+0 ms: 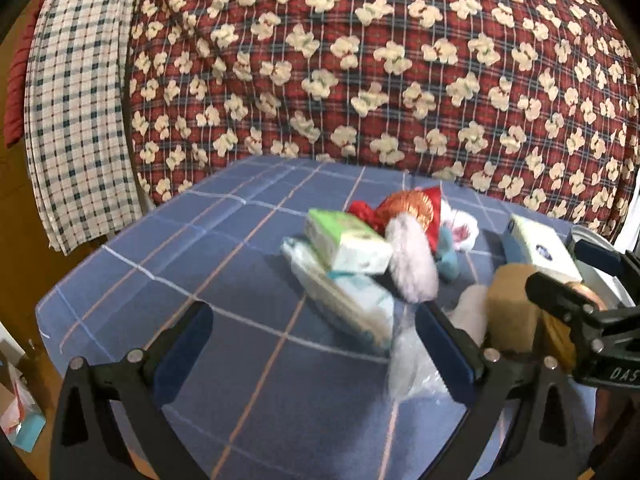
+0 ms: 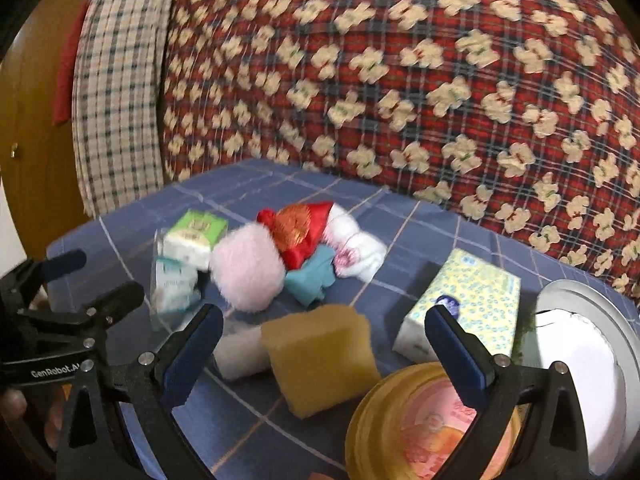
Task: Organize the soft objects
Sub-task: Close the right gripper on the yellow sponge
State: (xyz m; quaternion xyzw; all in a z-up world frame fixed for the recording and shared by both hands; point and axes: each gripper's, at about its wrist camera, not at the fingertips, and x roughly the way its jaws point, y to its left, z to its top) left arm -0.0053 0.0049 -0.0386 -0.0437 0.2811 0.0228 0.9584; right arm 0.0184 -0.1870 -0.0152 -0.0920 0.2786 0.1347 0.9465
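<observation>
A heap of soft things lies on the blue checked tablecloth (image 1: pixel 160 256): a pink fluffy ball (image 2: pixel 246 270), a red and gold pouch (image 2: pixel 298 230), a white cloth (image 2: pixel 356 250), a teal cloth (image 2: pixel 312 278). A yellow sponge (image 2: pixel 322 356) and a white sponge (image 2: pixel 242 350) lie nearer. Green tissue packs (image 1: pixel 346 242) rest on a wrapped pack (image 1: pixel 344 300). My left gripper (image 1: pixel 314 342) is open over the cloth, holding nothing. My right gripper (image 2: pixel 324 346) is open around the yellow sponge without touching it.
A patterned tissue box (image 2: pixel 464 304) stands right of the sponges. A yellow round tin (image 2: pixel 424 424) and a grey bowl (image 2: pixel 592 312) with white contents sit at the near right. A red flowered quilt (image 1: pixel 360 60) and a checked cloth (image 1: pixel 76 112) hang behind the table.
</observation>
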